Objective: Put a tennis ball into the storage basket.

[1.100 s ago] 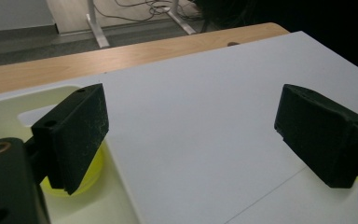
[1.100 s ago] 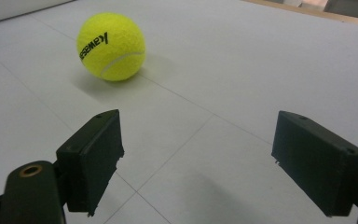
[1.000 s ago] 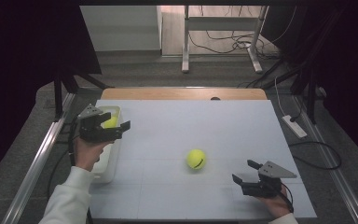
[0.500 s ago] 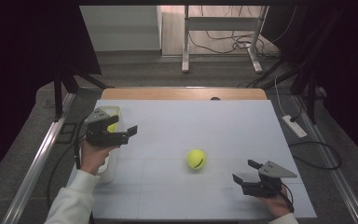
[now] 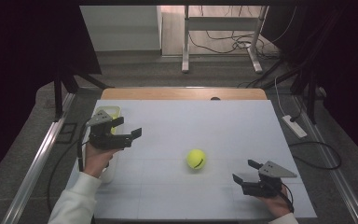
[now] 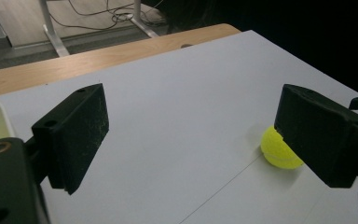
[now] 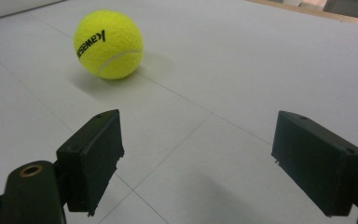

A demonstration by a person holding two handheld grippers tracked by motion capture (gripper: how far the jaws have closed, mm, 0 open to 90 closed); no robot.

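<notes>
The left gripper [image 5: 129,132] has swung away from the small cream bin [image 5: 108,112] at the counter's left edge and now hangs over the open counter [image 5: 177,116], pointing toward the middle. A second ago it sat right above that bin; half a second ago it had begun to turn out. Its jaws stand wide apart and carry nothing. I take this to mean that a drop into the bin is finished and that the hand is now heading for the next ball.

That next thing is the yellow tennis ball [image 5: 196,158], lying alone on the counter a little toward the near right of its middle. It has not rolled or shifted across the three moments. In the left gripper view it peeks out beside the right-hand jaw, well ahead of the gripper. In the right gripper view the ball [image 7: 108,44] sits ahead and to the left of the jaws, with black lettering on its felt.

The right gripper [image 5: 244,171] rests near the counter's near right corner, jaws wide and empty, just where it was before.

By my count: one tennis ball on the counter, a yellowish shape inside the bin that may be another, one bin, two grippers.
</notes>
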